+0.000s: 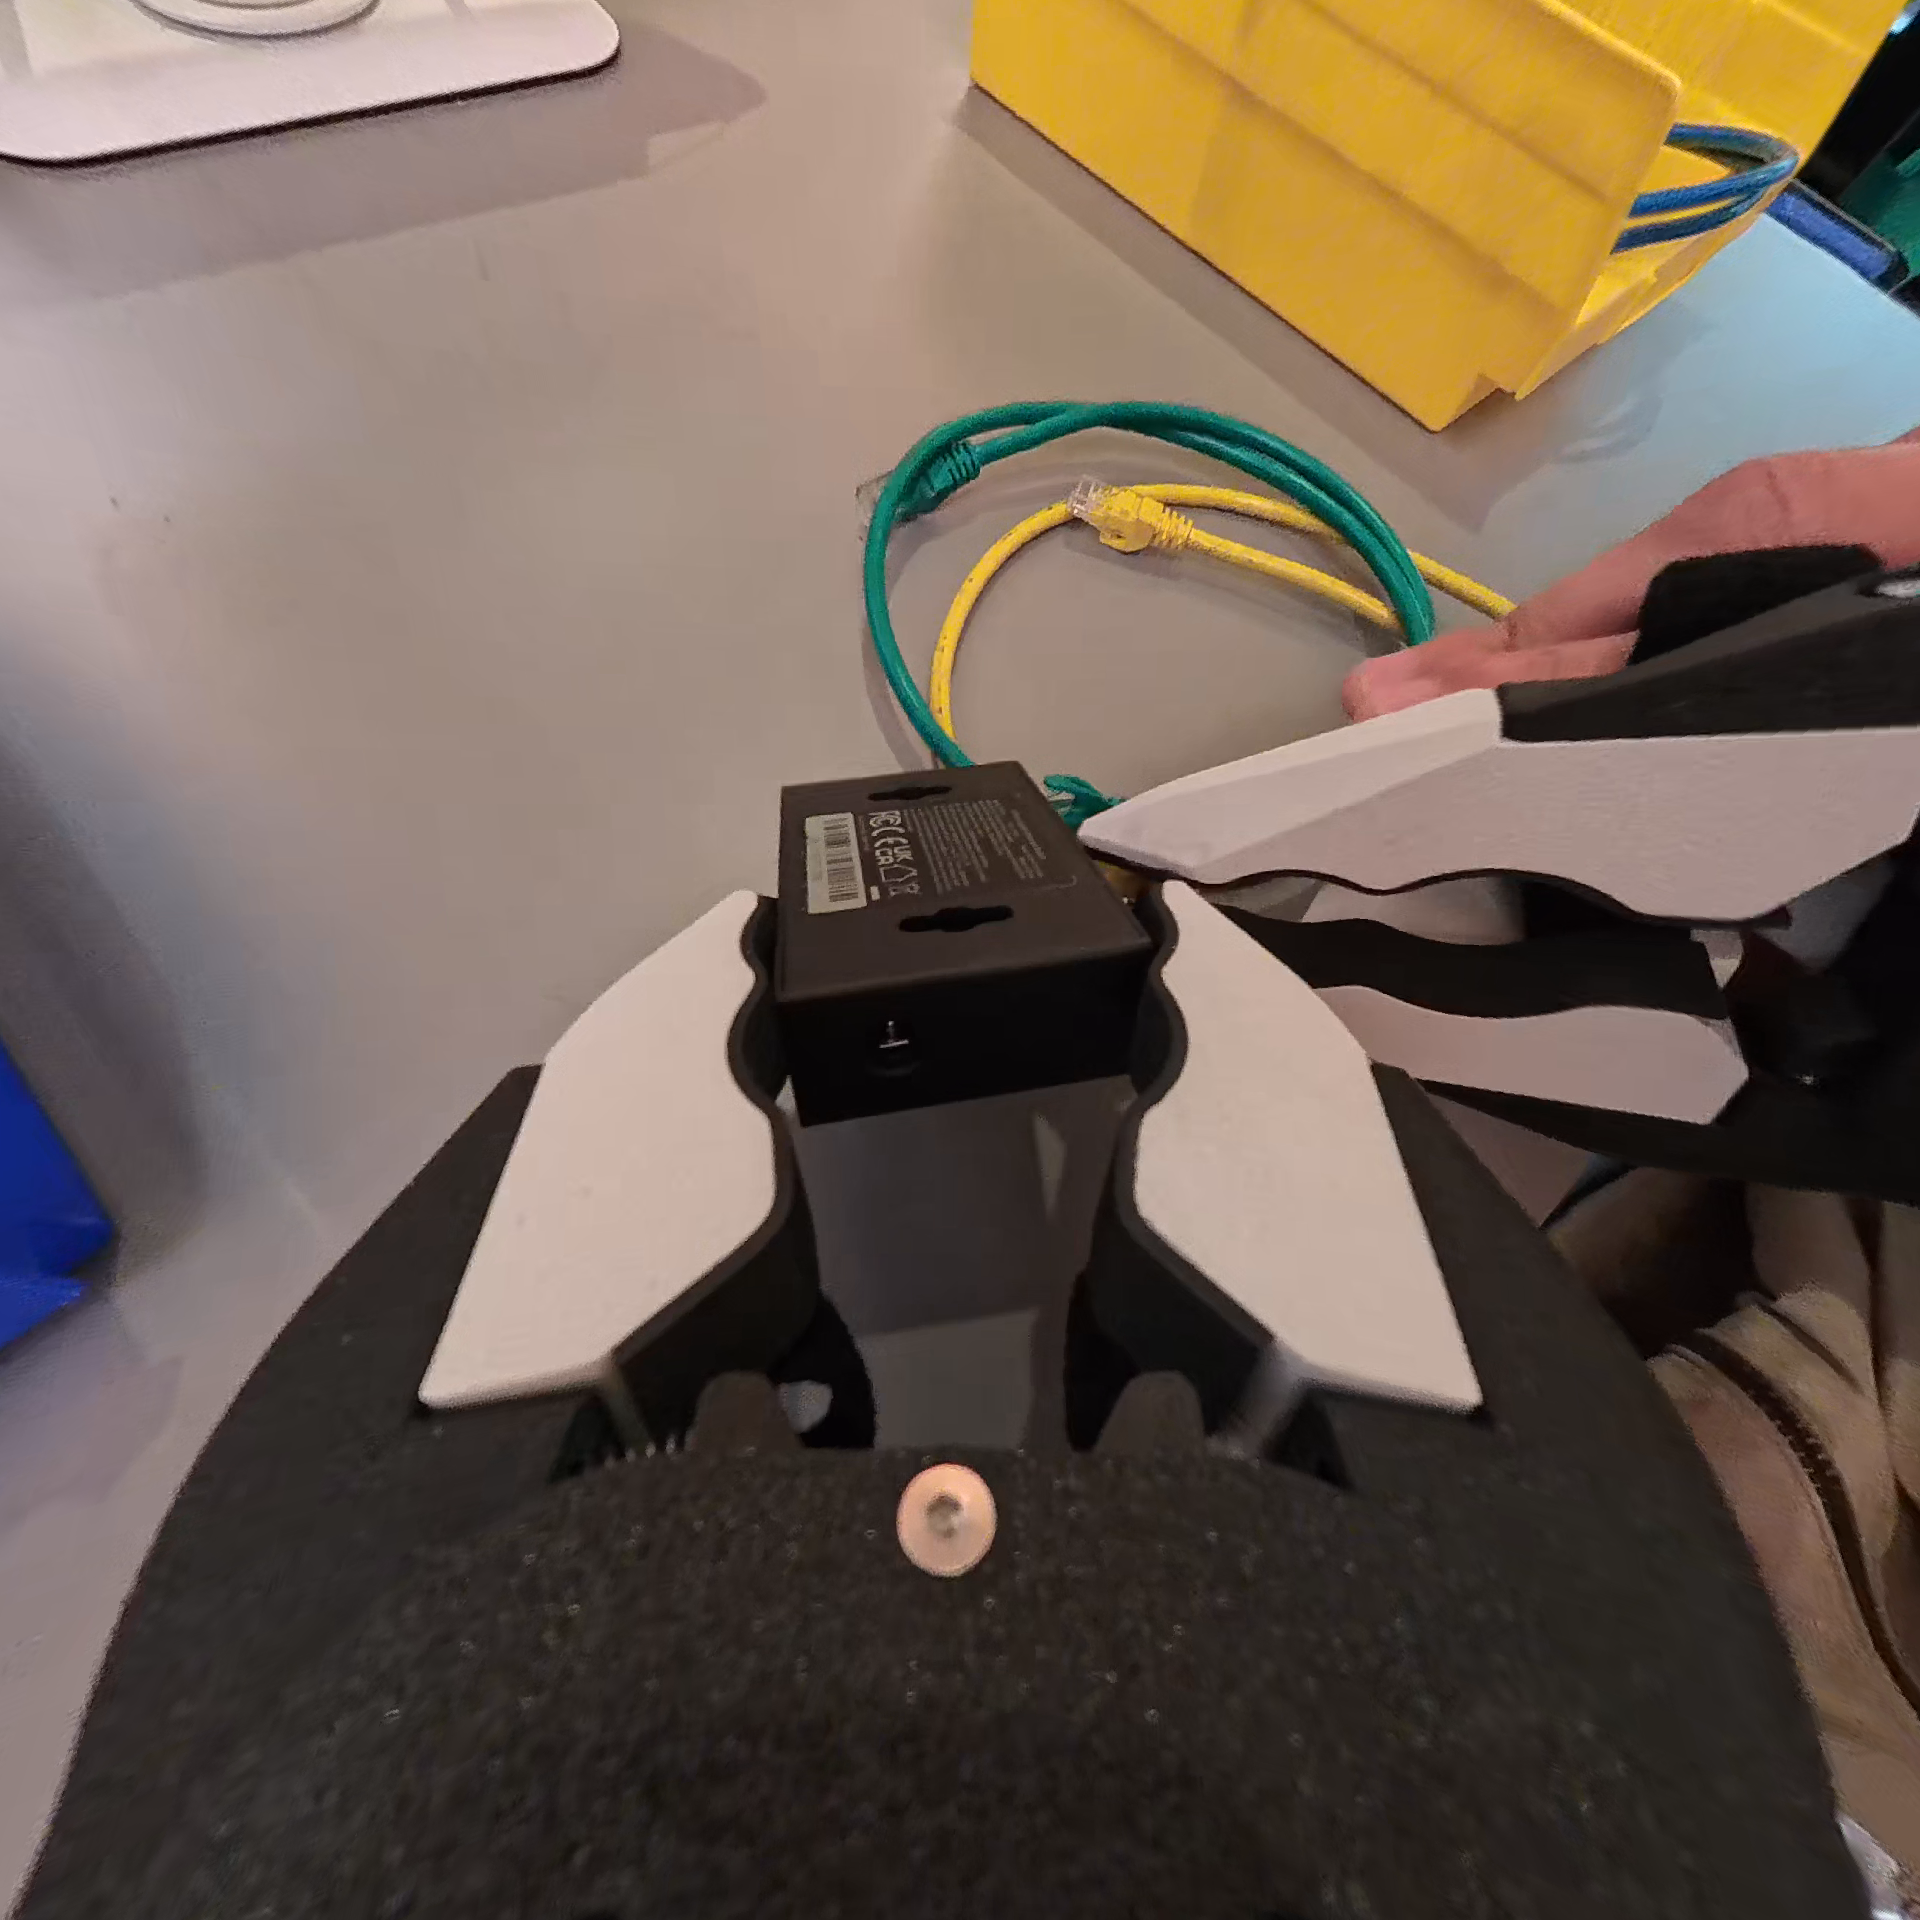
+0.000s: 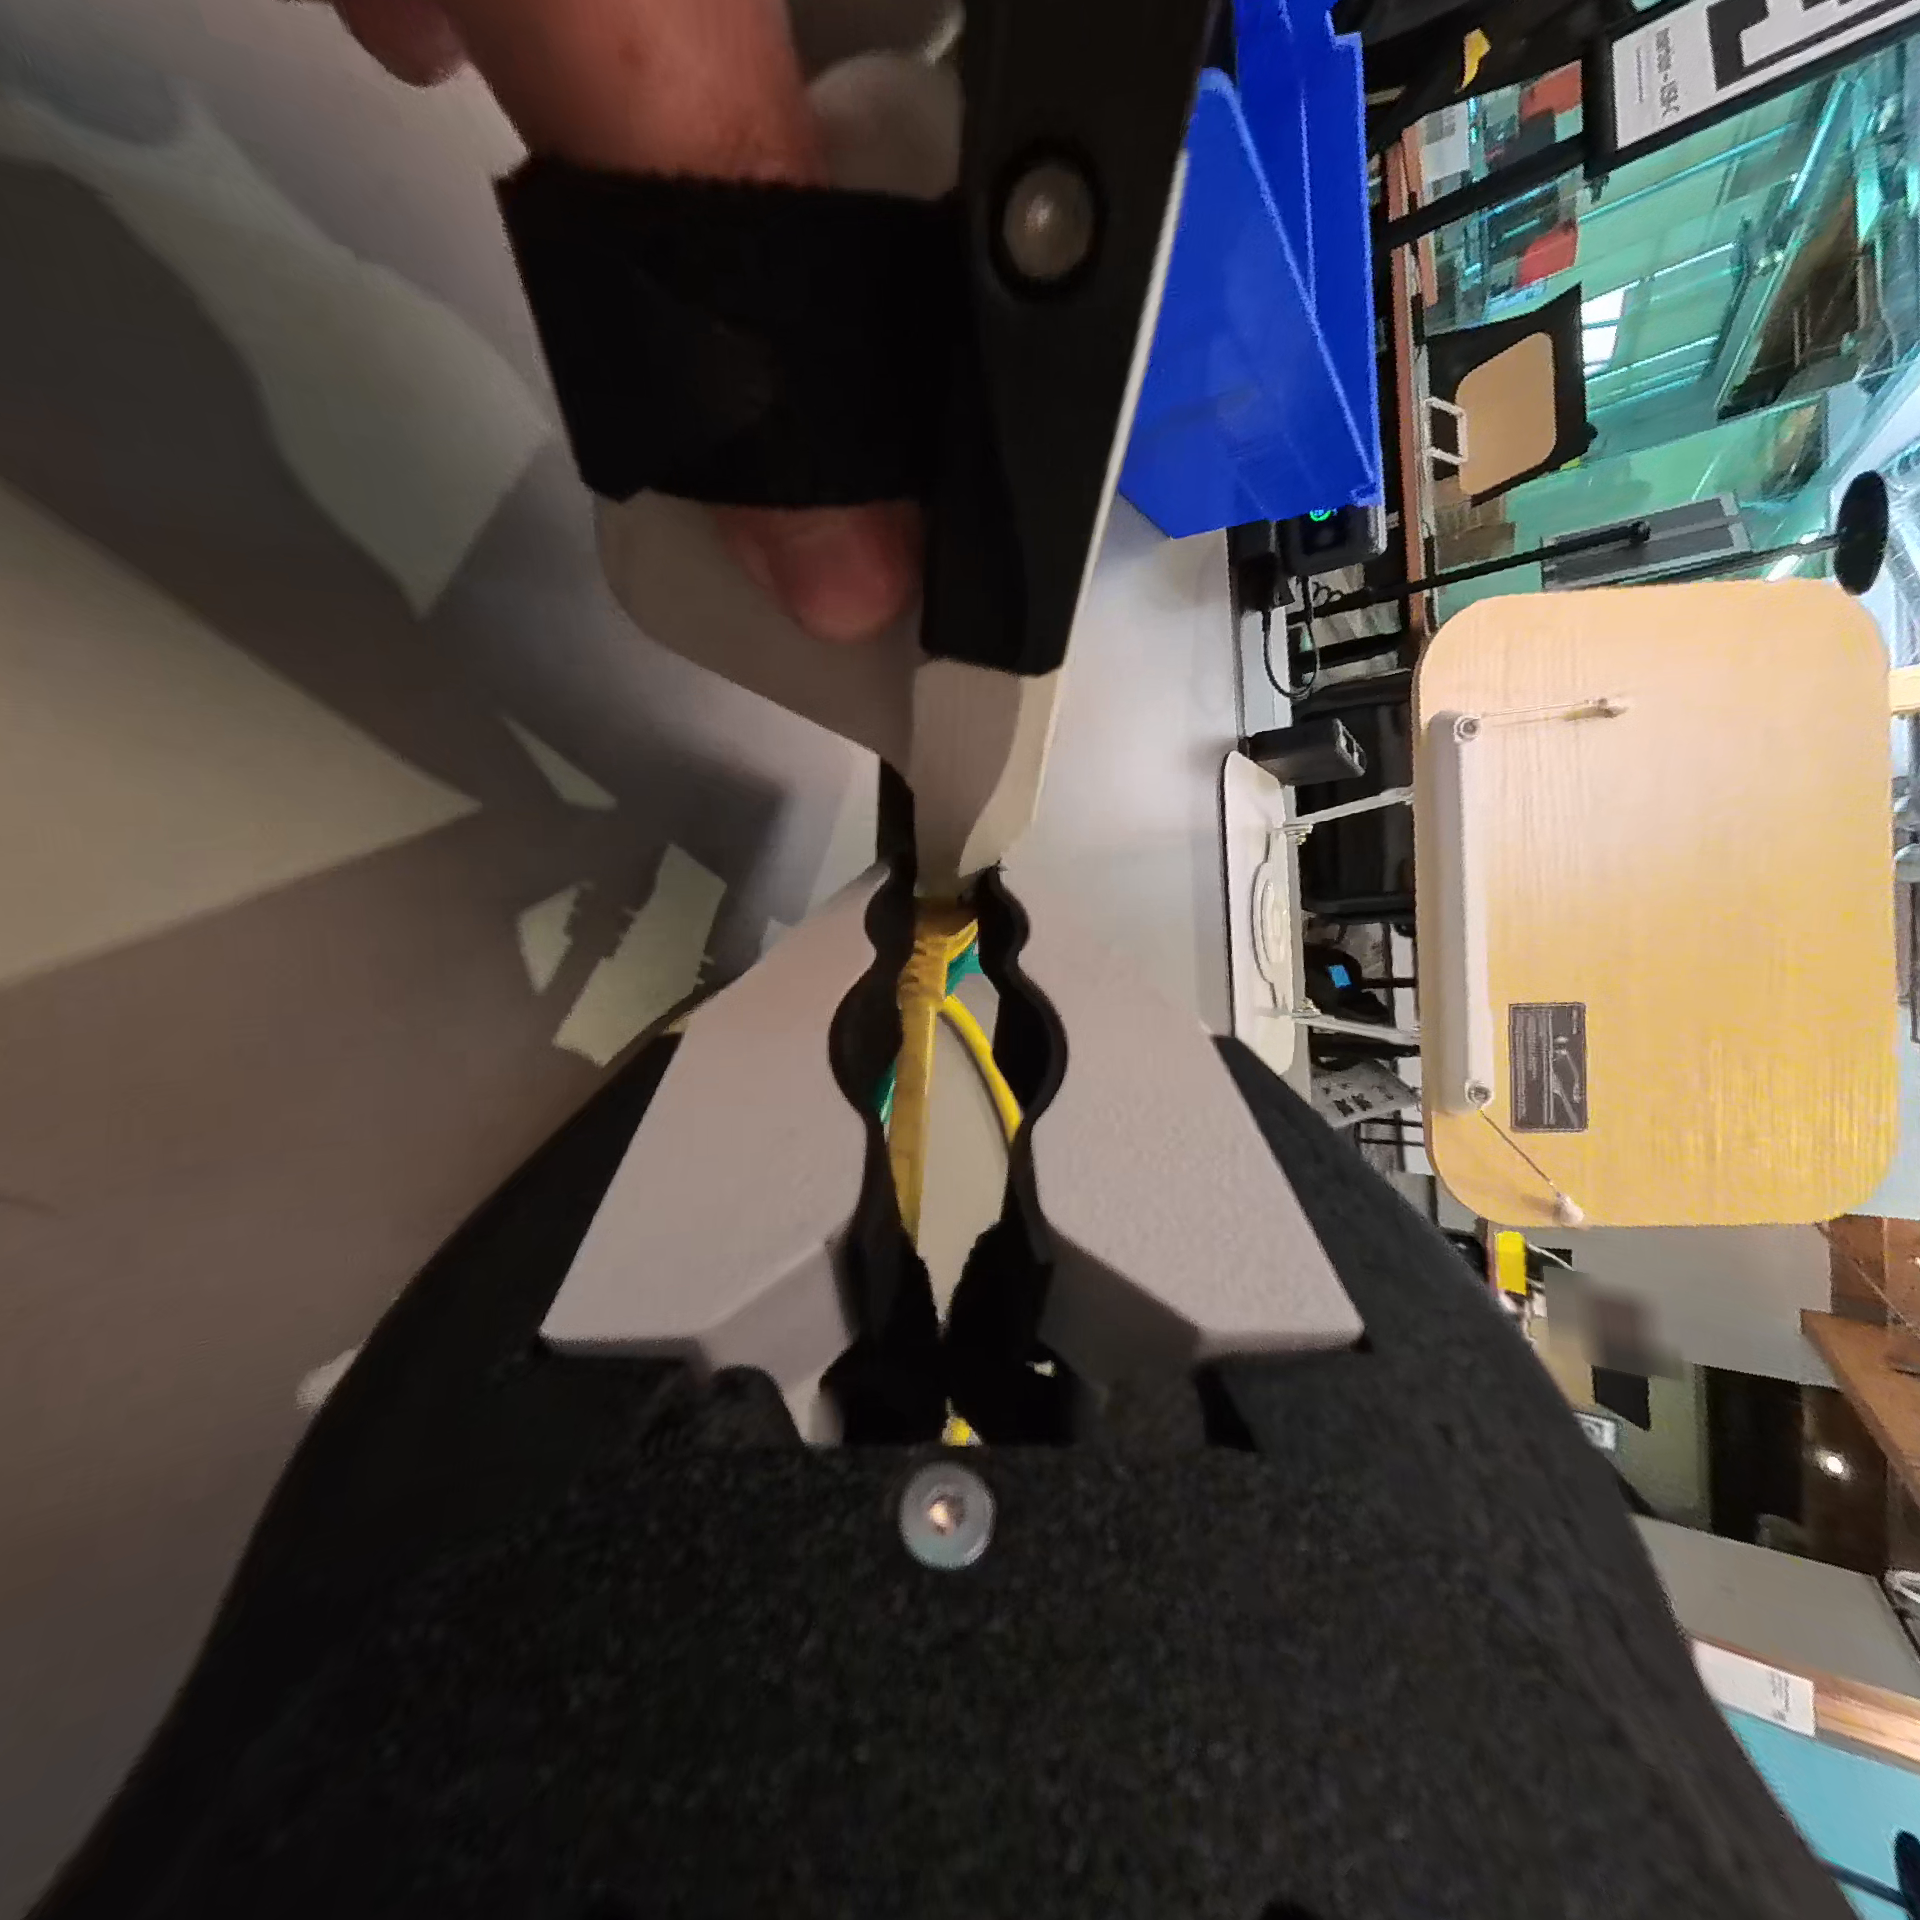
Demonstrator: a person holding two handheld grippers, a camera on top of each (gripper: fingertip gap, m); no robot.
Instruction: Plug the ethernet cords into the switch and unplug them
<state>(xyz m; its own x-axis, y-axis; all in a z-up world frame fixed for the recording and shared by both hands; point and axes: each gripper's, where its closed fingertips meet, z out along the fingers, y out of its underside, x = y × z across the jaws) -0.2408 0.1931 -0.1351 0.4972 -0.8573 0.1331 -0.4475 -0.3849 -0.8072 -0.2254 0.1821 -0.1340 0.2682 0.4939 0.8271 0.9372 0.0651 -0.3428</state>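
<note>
While a blue object (image 1: 42,1195) sits at the far left edge of the grey table (image 1: 416,520) and one white mat (image 1: 312,73) lies at the top left, the left gripper (image 1: 961,935) occupies the middle of the left wrist view. Its two white fingers press against the two sides of one black switch (image 1: 951,935), which is held label side up, above the tabletop.

Past the switch, two cords lie looped on the table: one green cord (image 1: 1143,426) and one yellow cord (image 1: 987,603), whose free clear plug rests near the green loop. A green connector meets the switch's far right side.

Further right, one yellow bin (image 1: 1351,208) stands with blue cable (image 1: 1714,197) hanging from its end. The right gripper (image 1: 1132,862) comes in from the right edge, held by a hand (image 1: 1621,582), its tips at the switch's right face.

Seen from the right wrist view, the right gripper (image 2: 940,914) is nearly closed, its two fingers pinching one yellow connector (image 2: 935,945) at the tips, with yellow and green cord trailing back between them. One blue bin (image 2: 1268,312) stands beyond.
</note>
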